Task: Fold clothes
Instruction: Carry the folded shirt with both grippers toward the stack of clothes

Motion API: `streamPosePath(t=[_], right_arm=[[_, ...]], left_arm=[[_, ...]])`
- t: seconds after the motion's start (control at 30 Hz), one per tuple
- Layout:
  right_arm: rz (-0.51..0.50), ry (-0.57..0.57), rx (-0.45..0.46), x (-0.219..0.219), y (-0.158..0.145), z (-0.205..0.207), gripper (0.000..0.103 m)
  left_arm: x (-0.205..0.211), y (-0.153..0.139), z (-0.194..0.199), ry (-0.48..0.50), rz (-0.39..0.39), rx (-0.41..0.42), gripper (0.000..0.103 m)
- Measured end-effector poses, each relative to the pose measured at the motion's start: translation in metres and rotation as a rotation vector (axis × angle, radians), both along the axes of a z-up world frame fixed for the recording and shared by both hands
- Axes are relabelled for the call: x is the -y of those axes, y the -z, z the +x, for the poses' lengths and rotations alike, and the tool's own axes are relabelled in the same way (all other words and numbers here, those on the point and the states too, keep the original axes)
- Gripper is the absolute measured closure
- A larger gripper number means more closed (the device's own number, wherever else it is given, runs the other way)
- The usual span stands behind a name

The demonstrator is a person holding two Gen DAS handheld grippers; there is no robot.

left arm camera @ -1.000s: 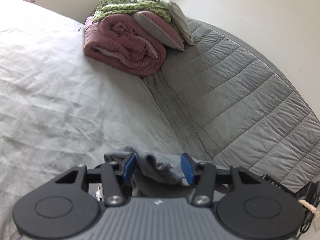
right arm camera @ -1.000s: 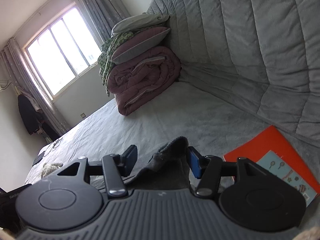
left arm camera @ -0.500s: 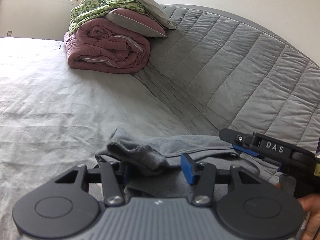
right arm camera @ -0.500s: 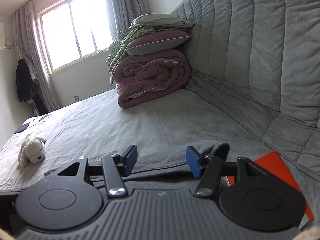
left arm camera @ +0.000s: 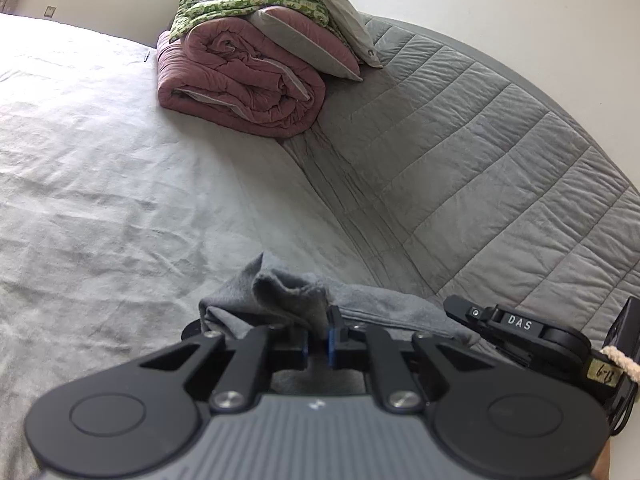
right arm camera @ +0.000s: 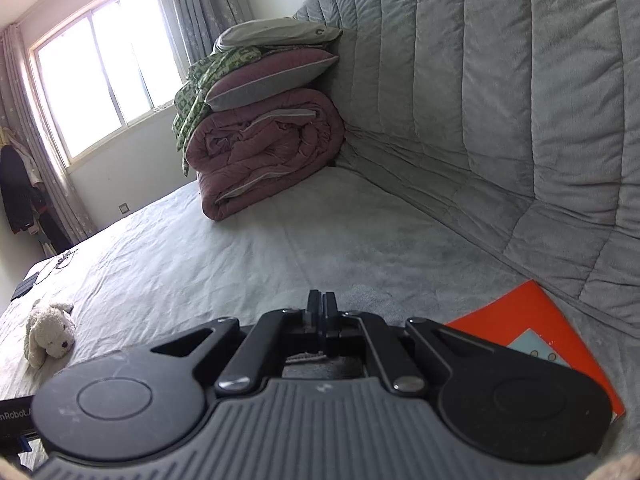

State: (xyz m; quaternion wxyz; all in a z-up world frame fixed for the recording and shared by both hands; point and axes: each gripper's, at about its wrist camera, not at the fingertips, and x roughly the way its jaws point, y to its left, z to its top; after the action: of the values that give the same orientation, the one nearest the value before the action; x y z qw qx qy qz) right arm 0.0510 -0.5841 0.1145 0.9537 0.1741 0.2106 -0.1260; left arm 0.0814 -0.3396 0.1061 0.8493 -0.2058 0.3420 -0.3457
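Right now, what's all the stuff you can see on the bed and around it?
grey garment: one, grey, bunched on the bed by the grippers
bed sheet: one, pale grey
quilted cover: one, grey, up the headboard side
rolled duvet: one, dusty pink, far corner
pillows: two, pink and pale, stacked on the duvet
green blanket: one, on the duvet
toy dog: one, cream, on the sheet
orange book: one, near the cover
window: one, bright
left gripper: shut on grey garment
right gripper: shut
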Motion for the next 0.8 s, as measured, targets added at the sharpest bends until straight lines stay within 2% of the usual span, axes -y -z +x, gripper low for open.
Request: streamPosePath(t=[0.2, 0.3, 0.33, 0.4, 0.43, 0.5, 0.7, 0.73, 0.77, 0.8], right_arm=[[-0.068, -0.016, 0.106, -0.008, -0.042, -0.034, 0.103], [-0.050, -0.046, 0.106, -0.004, -0.045, -0.043, 0.103], [-0.030, -0.049, 0.100, -0.001, -0.042, -0.043, 0.100], [0.002, -0.030, 0.078, 0.005, -0.032, -0.042, 0.082], [0.011, -0.013, 0.064, 0.008, -0.026, -0.041, 0.063], [0.033, 0.013, 0.038, 0.014, -0.014, -0.039, 0.045], [0.115, 0.033, -0.031, 0.024, 0.020, -0.022, 0.047], [0.115, 0.031, -0.027, 0.023, 0.024, -0.021, 0.066], [0.106, 0.031, -0.020, 0.021, 0.025, -0.021, 0.097], [0.094, 0.032, -0.012, 0.018, 0.026, -0.022, 0.097]], left_arm=[[-0.012, -0.025, -0.022, 0.028, -0.058, 0.030, 0.095], [-0.010, -0.023, -0.028, 0.043, -0.029, 0.028, 0.095], [-0.009, -0.020, -0.029, 0.044, -0.016, 0.023, 0.095], [-0.007, -0.011, -0.028, 0.037, 0.005, 0.001, 0.095], [-0.008, -0.005, -0.027, 0.034, 0.007, -0.017, 0.095], [-0.008, 0.003, -0.025, 0.029, 0.004, -0.042, 0.095], [-0.008, 0.007, -0.021, 0.026, 0.004, -0.049, 0.095], [-0.008, 0.006, -0.021, 0.026, 0.006, -0.050, 0.095], [-0.008, 0.005, -0.021, 0.025, 0.007, -0.049, 0.095], [-0.008, 0.004, -0.021, 0.022, 0.007, -0.048, 0.095]])
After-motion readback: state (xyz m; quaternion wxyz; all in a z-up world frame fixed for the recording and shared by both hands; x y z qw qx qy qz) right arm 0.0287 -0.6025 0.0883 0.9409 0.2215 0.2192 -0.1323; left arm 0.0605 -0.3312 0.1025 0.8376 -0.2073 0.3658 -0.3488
